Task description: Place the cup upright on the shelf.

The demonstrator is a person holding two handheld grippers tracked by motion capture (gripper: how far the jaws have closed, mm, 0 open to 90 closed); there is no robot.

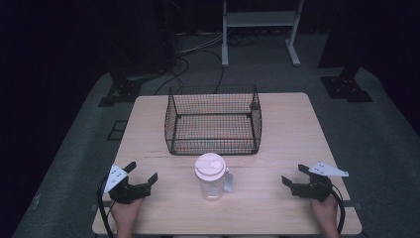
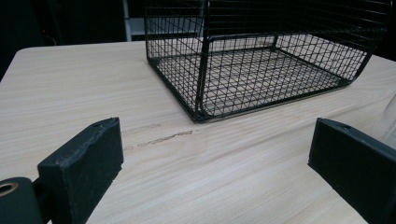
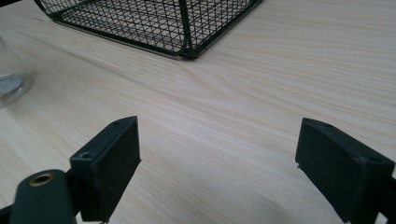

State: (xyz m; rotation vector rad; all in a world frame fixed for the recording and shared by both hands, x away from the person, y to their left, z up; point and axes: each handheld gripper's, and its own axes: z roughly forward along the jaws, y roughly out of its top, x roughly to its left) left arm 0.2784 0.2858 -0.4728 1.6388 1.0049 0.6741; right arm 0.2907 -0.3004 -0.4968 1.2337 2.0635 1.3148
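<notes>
A clear plastic jar [image 1: 212, 179] with a pale pink lid stands upright near the table's front edge, midway between the two grippers; its edge shows as jar glass [image 3: 11, 77] at the left of the right gripper view. Behind it sits a black wire basket [image 1: 213, 121], seen close as basket mesh [image 2: 261, 60] and a basket corner [image 3: 154, 21]. My left gripper [image 1: 142, 173] rests at the front left, open, nothing between its jaws [image 2: 212, 154]. My right gripper [image 1: 293, 174] rests at the front right, open and holding nothing [image 3: 217, 154].
The light wooden table [image 1: 292, 124] stands on grey carpet. A white metal frame [image 1: 260, 27] and cables lie on the floor behind it. Dark stands flank the table's far corners. A scratch mark [image 2: 161, 137] runs along the wood near the basket.
</notes>
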